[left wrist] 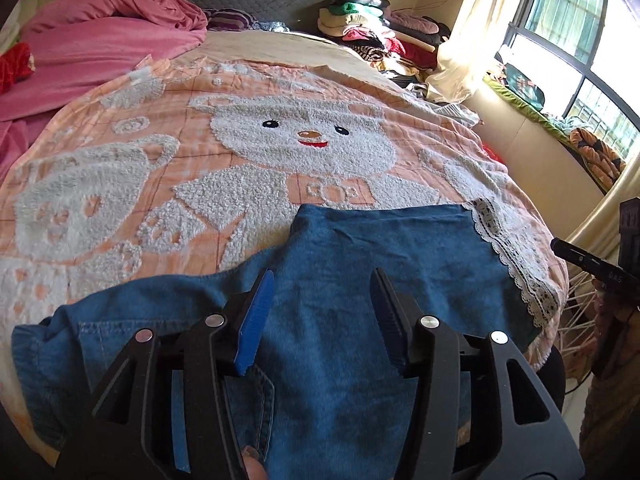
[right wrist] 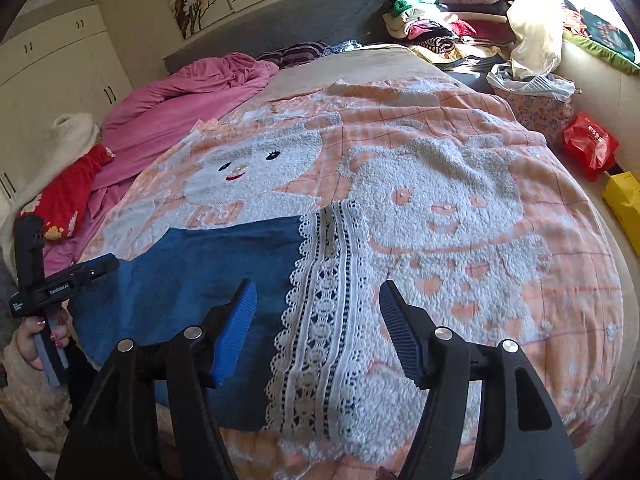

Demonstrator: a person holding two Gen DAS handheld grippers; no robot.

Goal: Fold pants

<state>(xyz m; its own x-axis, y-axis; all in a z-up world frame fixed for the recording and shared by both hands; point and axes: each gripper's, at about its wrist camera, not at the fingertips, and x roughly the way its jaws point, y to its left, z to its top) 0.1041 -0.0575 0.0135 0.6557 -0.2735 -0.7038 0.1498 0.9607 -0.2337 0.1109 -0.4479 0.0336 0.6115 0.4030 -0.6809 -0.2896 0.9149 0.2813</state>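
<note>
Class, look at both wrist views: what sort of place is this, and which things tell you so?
Most likely a home bedroom: a bed with a bear-patterned blanket, a padded grey headboard, and white wardrobe doors beside it.

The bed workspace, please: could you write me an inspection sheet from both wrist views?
Surface: peach bear-pattern blanket spread over the bed.
Job's things: blue denim pants lying folded near the front edge, white lace hem on their right side.
Clutter: pink quilt, red cloth, clothes pile by the headboard.
Grippers: left tool open, empty; right tool open, empty, above the lace.
Cables: nothing seen.
Surroundings: window, curtain, wardrobe, red bag.
</note>
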